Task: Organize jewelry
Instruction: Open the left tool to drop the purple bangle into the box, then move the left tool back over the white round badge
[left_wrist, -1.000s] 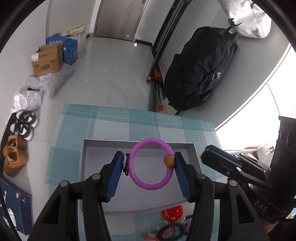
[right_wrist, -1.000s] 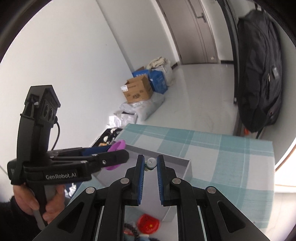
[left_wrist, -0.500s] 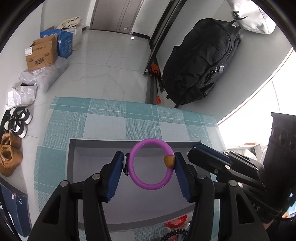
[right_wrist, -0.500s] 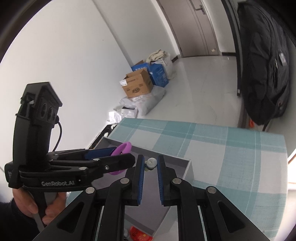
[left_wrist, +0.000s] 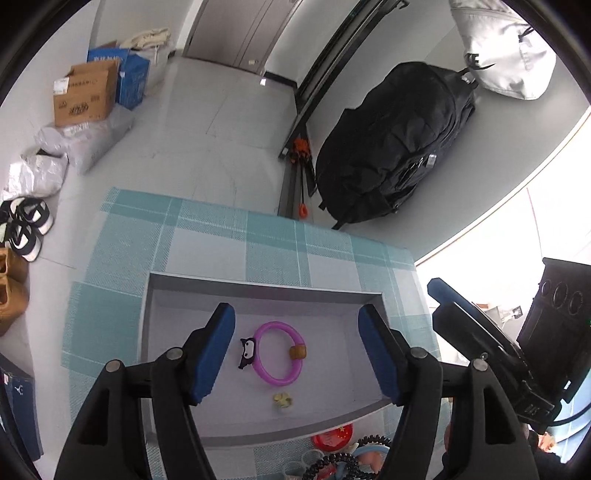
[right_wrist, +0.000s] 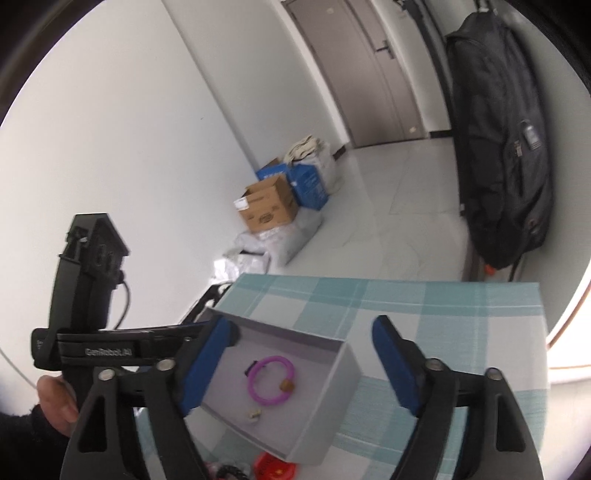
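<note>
purple bracelet lying flat on floor of grey box, small pale charm just beside it toward near wall, both loose. left gripper hovering above box, fingers spread well apart either side of bracelet, gripping nothing. right gripper likewise wide, empty, over box's near corner. drop step judged done for both; to finish well, lift straight up clear of box walls before swinging back to remaining pile at near edge of checked bench, avoiding a nudge to the light box. next pick likely the black coiled band; approach from above, fingers straddling it. versus a second ago: bracelet then clamped upright between left fingers, now released; small piece then pinched in closed right fingers, now down in box; both sets of jaws just been opening, nothing pressed between them.
</note>
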